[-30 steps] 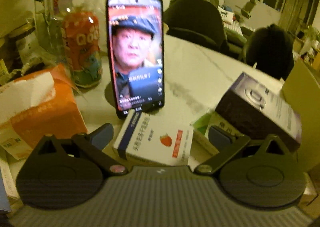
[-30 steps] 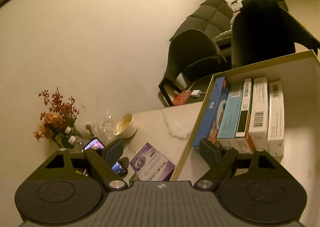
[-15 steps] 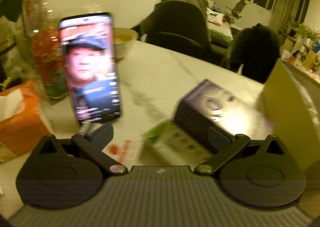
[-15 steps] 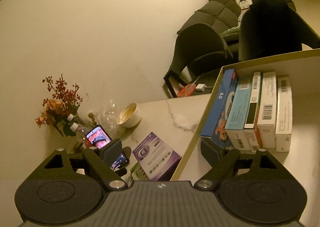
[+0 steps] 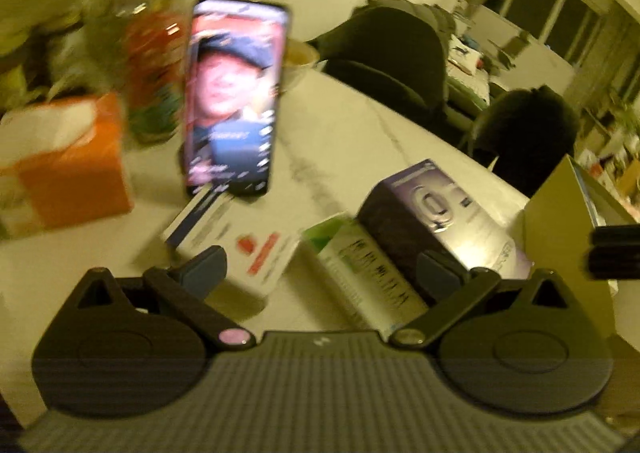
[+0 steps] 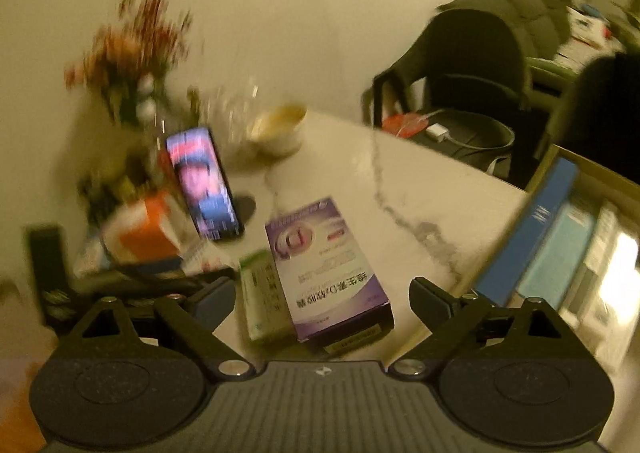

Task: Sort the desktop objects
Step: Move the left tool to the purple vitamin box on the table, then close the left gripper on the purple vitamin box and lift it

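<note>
On the marble table lie a purple box [image 6: 328,269], a green-and-white box [image 6: 260,297] beside it, and a white box with a red label [image 5: 240,245]. The purple box [image 5: 440,221] and green-and-white box [image 5: 360,269] also show in the left wrist view. My left gripper [image 5: 320,265] hangs open just above the white and green boxes, holding nothing. My right gripper [image 6: 324,297] is open too, hovering over the purple box. At the right, a cardboard box [image 6: 548,161] holds several upright packages [image 6: 560,253]. Both views are motion-blurred.
A lit phone [image 5: 234,101] stands on a holder mid-table. An orange tissue box [image 5: 68,165], a drink bottle [image 5: 152,65], flowers [image 6: 132,49] and a bowl [image 6: 276,129] crowd the left and back. Dark chairs [image 6: 472,61] stand beyond the table's far edge.
My right gripper swung down and left from the cardboard box toward the purple box. My left gripper shifted back left over the white and green boxes. Both stayed open.
</note>
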